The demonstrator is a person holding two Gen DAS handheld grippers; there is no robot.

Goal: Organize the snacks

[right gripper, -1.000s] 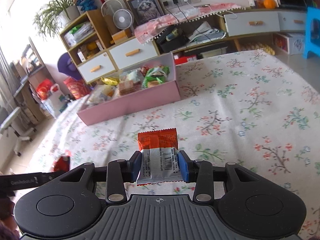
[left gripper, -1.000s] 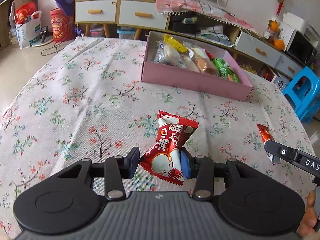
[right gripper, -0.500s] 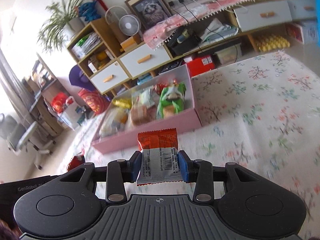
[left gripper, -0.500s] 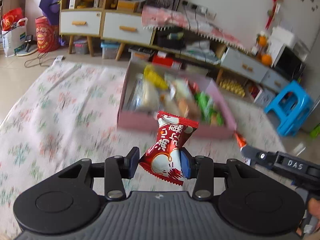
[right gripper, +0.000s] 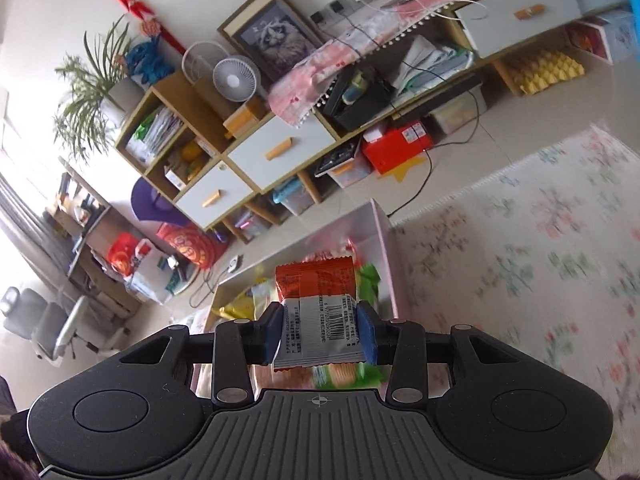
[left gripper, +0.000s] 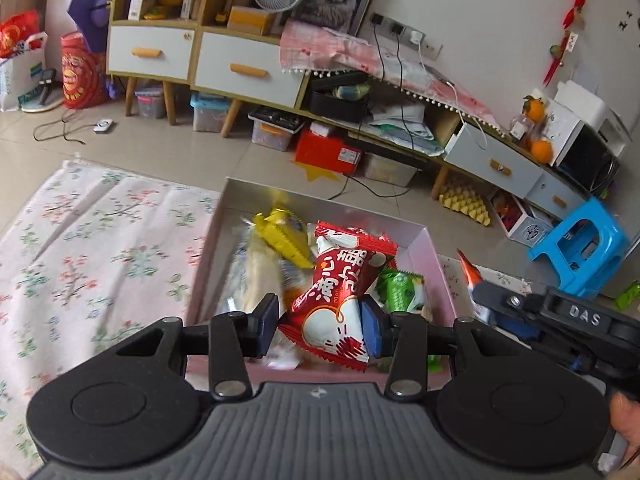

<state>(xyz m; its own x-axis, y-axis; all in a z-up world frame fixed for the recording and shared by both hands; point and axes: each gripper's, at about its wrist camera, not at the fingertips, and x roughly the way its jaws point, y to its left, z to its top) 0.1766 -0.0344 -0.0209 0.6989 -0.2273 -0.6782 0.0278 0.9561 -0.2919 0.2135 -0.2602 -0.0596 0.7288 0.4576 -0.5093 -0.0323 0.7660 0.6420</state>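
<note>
My left gripper (left gripper: 320,326) is shut on a red and white snack packet (left gripper: 340,292) and holds it in the air over the pink box (left gripper: 434,256). Inside the box lie several snacks, among them a yellow packet (left gripper: 280,236) and a green one (left gripper: 398,290). My right gripper (right gripper: 319,336) is shut on an orange and silver snack packet (right gripper: 316,312) with a barcode, also above the pink box (right gripper: 382,240). In the left wrist view the right gripper (left gripper: 478,292) shows at the box's right side, with the orange packet's tip (left gripper: 467,270) sticking out.
The box stands near the far edge of a table under a floral cloth (left gripper: 80,248). Beyond it are the tiled floor, a low cabinet with drawers (left gripper: 248,72), a red box (left gripper: 326,152) and a blue stool (left gripper: 580,248). A hand (left gripper: 624,424) shows at lower right.
Both grippers have moved forward and a little up, from over the cloth to over the pink box, each still holding its packet. The box now fills the space just beyond the fingers.
</note>
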